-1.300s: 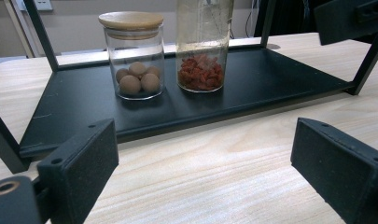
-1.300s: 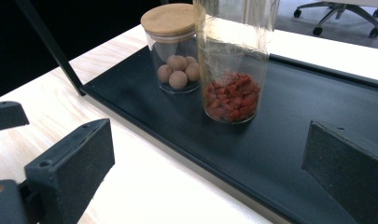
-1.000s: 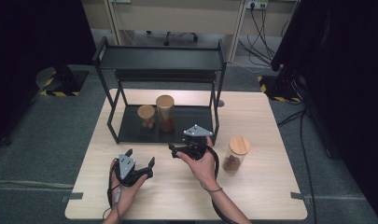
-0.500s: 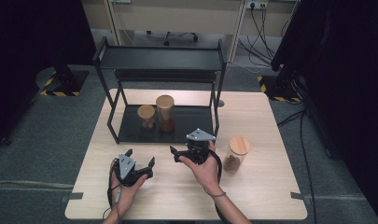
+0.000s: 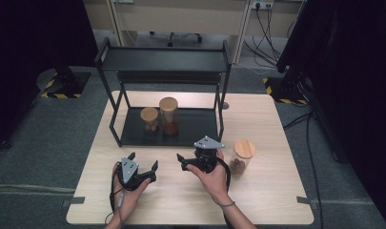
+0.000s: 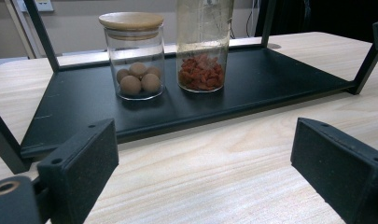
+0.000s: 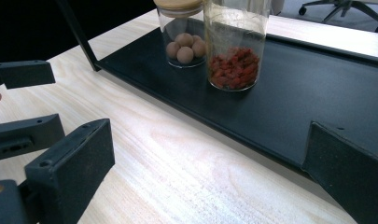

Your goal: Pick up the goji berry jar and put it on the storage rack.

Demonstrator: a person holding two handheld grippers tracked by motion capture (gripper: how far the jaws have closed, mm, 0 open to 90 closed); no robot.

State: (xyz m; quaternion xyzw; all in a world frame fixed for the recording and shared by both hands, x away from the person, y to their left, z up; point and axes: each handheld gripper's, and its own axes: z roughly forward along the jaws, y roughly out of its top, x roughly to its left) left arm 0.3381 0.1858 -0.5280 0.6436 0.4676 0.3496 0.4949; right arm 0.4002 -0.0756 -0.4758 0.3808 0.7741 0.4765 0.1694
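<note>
Beside the right gripper (image 5: 187,161), glass jar (image 5: 241,156) holds seemingly brown balls.

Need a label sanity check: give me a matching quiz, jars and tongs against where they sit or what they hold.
Things:
1. short jar
2. tall jar
3. third jar
4. left tongs

Match with:
A. on the bare table, right of the rack
B. red bits inside, on the rack
C. open, on the table before the rack
D. round brown balls inside, on the rack

Pairs: 1-D, 2-B, 3-A, 4-C
</note>
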